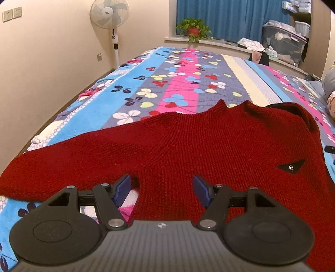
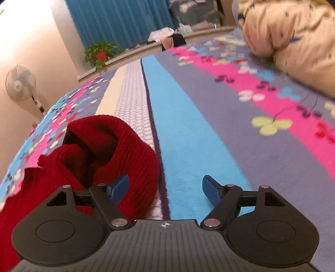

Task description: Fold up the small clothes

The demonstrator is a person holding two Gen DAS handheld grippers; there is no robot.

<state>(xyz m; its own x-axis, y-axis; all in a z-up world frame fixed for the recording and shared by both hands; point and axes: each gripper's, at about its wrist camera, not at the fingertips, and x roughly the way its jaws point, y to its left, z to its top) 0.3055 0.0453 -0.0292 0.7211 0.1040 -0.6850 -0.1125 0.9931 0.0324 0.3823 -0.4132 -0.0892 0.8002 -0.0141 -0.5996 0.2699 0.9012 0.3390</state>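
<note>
A dark red knit sweater (image 1: 188,144) lies spread on the flowered bedspread (image 1: 184,69), one sleeve stretched out to the left, a small black triangular patch (image 1: 291,166) on its right side. My left gripper (image 1: 162,188) is open just above the sweater's near part, its blue pads either side of the knit. In the right wrist view the sweater's bunched end (image 2: 117,150) lies at the left. My right gripper (image 2: 166,189) is open and empty, its left pad (image 2: 119,188) against the red knit, its right pad over the blue stripe.
A standing fan (image 1: 110,18) is by the left wall. A potted plant (image 1: 193,29) and storage boxes (image 1: 282,39) sit on the window ledge beyond the bed. A cream patterned quilt (image 2: 293,37) is heaped at the bed's right.
</note>
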